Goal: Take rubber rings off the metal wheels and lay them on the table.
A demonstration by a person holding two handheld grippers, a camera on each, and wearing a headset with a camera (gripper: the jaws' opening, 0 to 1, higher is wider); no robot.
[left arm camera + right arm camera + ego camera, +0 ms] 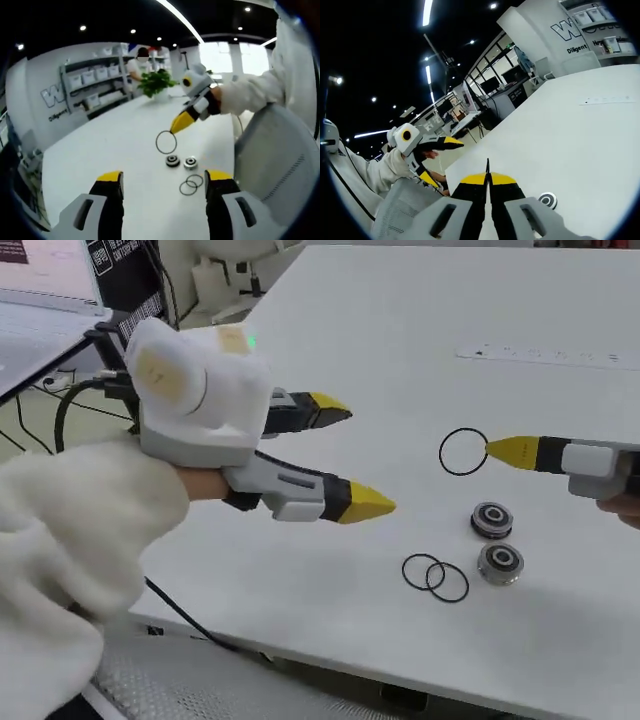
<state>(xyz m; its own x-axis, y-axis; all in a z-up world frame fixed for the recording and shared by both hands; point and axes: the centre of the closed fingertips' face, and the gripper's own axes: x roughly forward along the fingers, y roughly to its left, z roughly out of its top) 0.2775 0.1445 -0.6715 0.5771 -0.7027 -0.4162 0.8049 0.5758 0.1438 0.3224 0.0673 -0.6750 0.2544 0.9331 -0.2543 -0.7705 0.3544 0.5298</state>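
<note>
Nearest us, our left gripper hangs wide open and empty over the table. Farther right, our right gripper, cut off at the edge, pinches a ring. Two overlapping rings lie left of two wheels; we cannot tell whether either wheel wears rubber.

Right hand-held gripper, rear beyond frame edge.

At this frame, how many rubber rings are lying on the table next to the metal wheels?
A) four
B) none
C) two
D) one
C: two overlapping rubber rings lie on the table beside the metal wheels, while a third ring is pinched in the shut fingers of the right gripper.
</note>
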